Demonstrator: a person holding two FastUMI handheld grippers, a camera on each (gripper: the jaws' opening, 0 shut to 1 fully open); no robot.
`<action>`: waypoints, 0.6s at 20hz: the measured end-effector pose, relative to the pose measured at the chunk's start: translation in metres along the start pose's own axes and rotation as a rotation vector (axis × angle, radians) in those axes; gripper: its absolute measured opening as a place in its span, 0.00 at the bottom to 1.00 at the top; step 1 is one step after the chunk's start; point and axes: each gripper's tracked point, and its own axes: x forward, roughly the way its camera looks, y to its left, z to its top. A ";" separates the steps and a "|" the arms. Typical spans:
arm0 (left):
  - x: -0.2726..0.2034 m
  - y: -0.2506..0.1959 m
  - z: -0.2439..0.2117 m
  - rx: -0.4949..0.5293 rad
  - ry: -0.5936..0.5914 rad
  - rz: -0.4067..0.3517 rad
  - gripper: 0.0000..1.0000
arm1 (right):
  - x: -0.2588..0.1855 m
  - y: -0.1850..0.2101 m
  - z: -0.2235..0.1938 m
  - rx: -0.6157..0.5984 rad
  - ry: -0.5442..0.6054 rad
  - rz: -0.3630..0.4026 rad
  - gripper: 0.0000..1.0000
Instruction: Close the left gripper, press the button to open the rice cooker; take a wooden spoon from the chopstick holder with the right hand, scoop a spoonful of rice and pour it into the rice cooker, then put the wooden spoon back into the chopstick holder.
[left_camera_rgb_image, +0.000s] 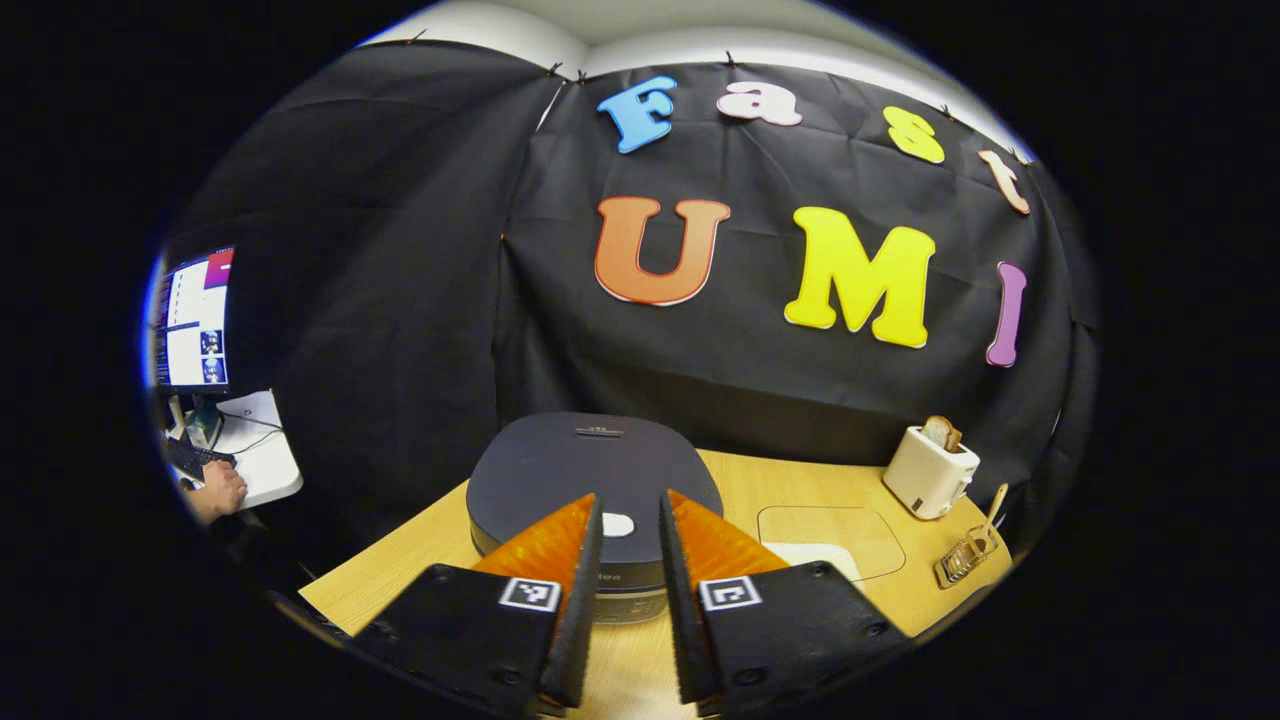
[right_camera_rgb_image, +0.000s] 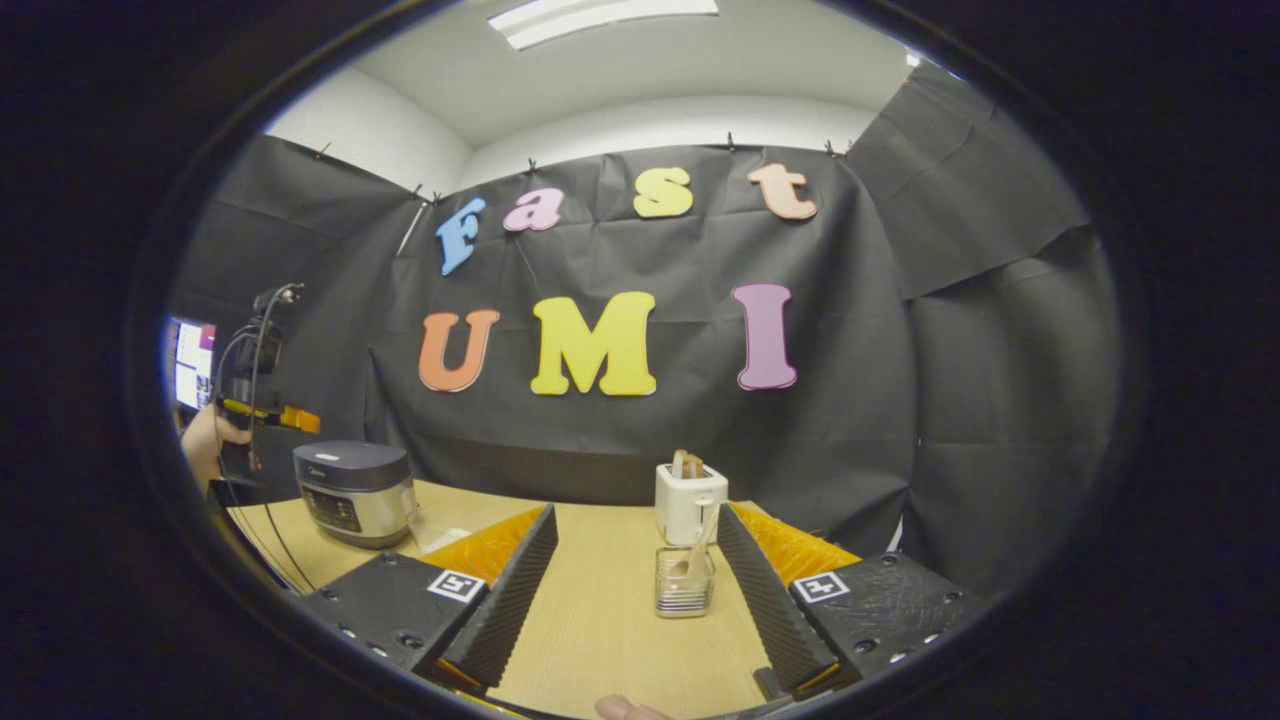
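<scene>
Left gripper view — rice cooker (left_camera_rgb_image: 590, 480) lid down

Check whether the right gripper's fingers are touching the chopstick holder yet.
Apart. In the right gripper view the right gripper stands open, and bare table shows on both sides of the chopstick holder between it and each finger.

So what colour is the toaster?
The toaster is white or cream, clearest in the right gripper view.

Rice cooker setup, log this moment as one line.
rice cooker: lid shut | left gripper: open, above button | right gripper: open | spoon: in holder
</scene>
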 end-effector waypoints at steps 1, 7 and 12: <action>0.010 0.005 -0.003 0.008 0.030 0.011 0.27 | 0.000 0.000 0.001 0.000 0.002 0.002 0.96; 0.032 0.005 -0.035 0.037 0.159 0.002 0.03 | 0.000 -0.001 0.003 0.005 -0.006 0.010 0.96; 0.036 0.007 -0.038 0.106 0.215 0.031 0.02 | -0.001 0.003 0.000 0.017 0.006 0.026 0.95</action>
